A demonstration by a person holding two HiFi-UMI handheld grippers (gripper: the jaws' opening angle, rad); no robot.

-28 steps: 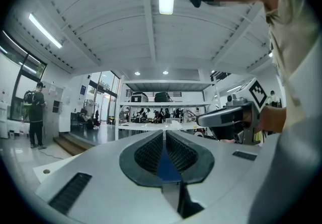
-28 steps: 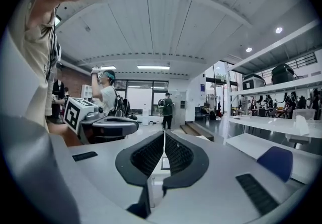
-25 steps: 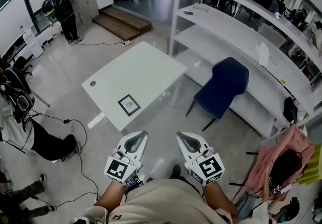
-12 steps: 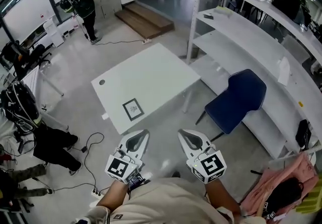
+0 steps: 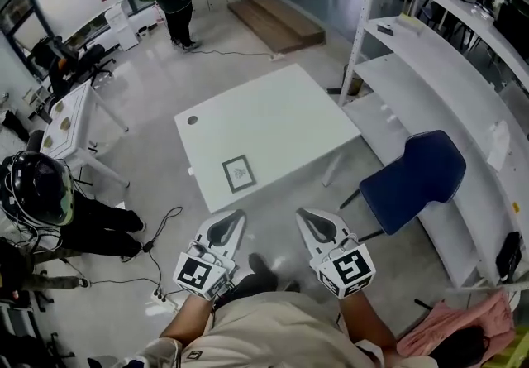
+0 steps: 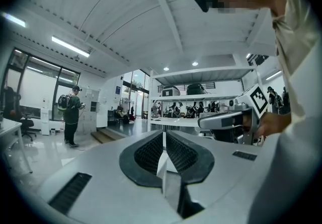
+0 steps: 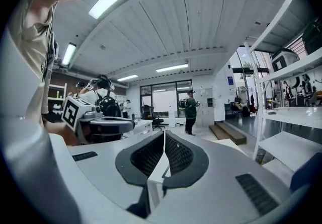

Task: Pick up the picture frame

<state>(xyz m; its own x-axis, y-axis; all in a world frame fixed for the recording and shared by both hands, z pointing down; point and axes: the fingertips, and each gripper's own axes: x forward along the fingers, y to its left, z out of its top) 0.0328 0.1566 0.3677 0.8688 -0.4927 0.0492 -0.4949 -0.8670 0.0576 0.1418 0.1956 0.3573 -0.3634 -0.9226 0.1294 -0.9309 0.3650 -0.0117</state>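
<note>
Left gripper (image 5: 235, 217): jaws closed pad to pad, nothing between them, as its own view confirms (image 6: 163, 151). Right gripper (image 5: 304, 214): likewise closed and empty (image 7: 163, 153). Both are held side by side in front of the person's body, over the floor and short of the near edge of the table (image 5: 281, 114).

The frame (image 5: 238, 173) lies flat and face up on the table, close to its near edge and towards its left corner. It sits ahead of the fingertips, almost directly beyond the left gripper and off to the left of the right one, so the left is judged the nearer hand.

The frame's long axis runs away from the person, its far end leaning slightly left, roughly parallel to the table's left side. Which short edge is the picture's top cannot be read (the print is too small).

Judgement: neither gripper can take the frame as it stands. The jaws must part, travel forward over the table edge and tip down.

Further right, a chair (image 5: 413, 180) stands beside the table, clear of the approach.
</note>
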